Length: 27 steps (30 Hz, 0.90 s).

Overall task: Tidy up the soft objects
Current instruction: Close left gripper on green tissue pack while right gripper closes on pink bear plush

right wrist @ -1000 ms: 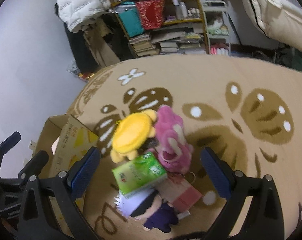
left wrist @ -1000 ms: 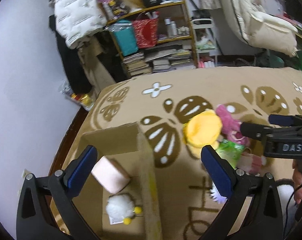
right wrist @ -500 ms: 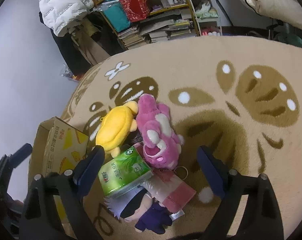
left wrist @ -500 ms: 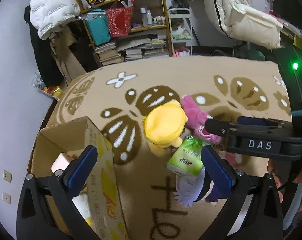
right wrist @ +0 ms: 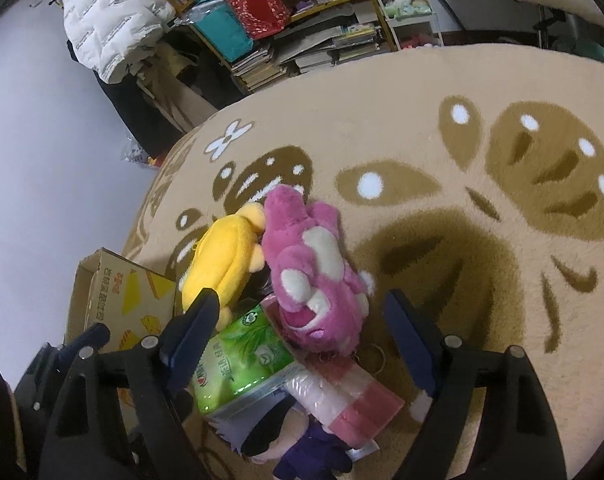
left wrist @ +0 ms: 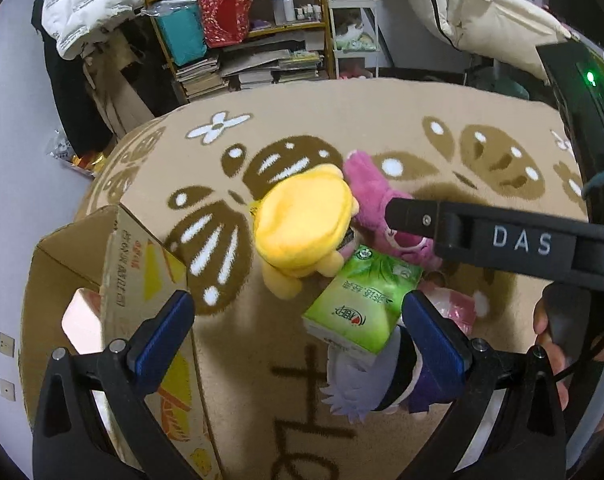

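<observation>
Right tongs [right wrist: 298, 328] spread wide over the pink plush [right wrist: 314, 276]; light, squashy, grab its belly. Left tongs [left wrist: 298, 332] spread too.

Lighting – even indoor, moderately bright; soft dark shadow on blanket [right wrist: 442, 248]. Fisheye bending, black vignette at corners; slight blur near edges – 2 views.
</observation>
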Each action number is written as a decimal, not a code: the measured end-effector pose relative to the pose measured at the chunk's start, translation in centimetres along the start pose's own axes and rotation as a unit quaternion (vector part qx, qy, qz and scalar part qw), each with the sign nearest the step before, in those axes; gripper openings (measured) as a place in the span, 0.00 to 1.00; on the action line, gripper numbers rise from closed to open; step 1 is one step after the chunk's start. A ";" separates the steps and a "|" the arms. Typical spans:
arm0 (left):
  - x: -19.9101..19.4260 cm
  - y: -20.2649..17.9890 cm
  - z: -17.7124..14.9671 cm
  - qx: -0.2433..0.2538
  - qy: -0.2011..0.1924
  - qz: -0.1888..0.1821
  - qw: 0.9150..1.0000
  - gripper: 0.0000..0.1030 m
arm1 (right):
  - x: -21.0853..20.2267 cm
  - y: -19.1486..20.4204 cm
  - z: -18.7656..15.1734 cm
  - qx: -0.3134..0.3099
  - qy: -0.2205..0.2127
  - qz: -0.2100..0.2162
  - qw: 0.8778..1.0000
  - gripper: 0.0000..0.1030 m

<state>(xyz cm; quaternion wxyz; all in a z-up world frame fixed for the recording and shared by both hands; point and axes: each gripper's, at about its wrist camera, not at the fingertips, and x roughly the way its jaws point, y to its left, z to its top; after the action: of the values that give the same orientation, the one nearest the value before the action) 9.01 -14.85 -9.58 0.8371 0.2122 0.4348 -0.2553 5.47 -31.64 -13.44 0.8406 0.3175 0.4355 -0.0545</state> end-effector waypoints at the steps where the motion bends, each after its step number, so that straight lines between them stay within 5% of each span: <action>1: 0.2 -0.2 0.0 0.002 0.002 -0.001 1.000 0.99 | 0.2 -0.2 0.0 0.002 0.002 0.002 1.000 0.86; 27: 4.4 -1.7 -0.7 0.019 0.034 -0.015 0.999 0.99 | 4.2 -1.3 -0.2 0.007 0.043 -0.001 0.999 0.63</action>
<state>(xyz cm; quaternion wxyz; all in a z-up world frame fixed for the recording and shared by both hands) 9.67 -16.85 -13.85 0.8141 0.2297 0.4610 -0.2684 7.40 -31.77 -17.39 0.8187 0.3250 0.4714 -0.0441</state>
